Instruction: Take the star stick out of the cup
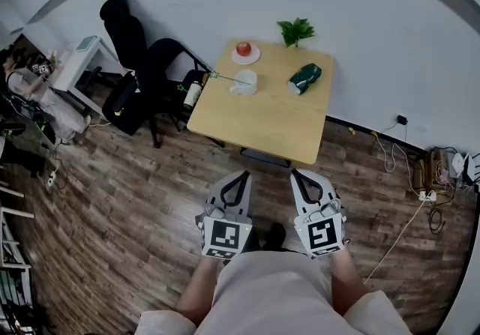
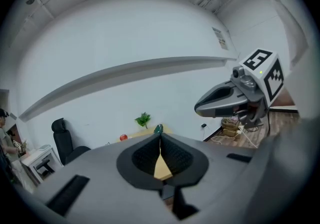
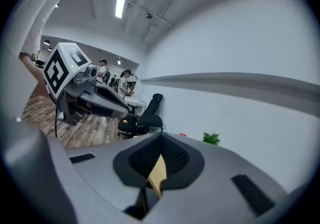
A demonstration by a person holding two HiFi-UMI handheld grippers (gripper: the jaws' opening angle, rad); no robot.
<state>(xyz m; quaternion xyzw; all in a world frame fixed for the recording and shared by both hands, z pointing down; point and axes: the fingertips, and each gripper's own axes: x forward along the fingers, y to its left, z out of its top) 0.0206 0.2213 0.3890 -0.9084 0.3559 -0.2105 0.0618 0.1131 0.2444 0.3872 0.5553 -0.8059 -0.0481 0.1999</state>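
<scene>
Star stick (image 1: 227,78): leans out of cup (image 1: 245,82) on desk (image 1: 277,124), well apart from both tools | left tool (image 1: 237,176): clenched, empty | right tool (image 1: 301,174): clenched, empty | risk: sideways pull on thin stick may tip cup

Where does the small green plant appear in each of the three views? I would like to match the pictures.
Head view: the green plant is upper centre, at the far edge of the table.
Left gripper view: the plant is slightly left of centre, a little below the middle.
Right gripper view: the plant is right of centre, low.
Shared landmark: the black office chair, left of the plant in every view.
</scene>
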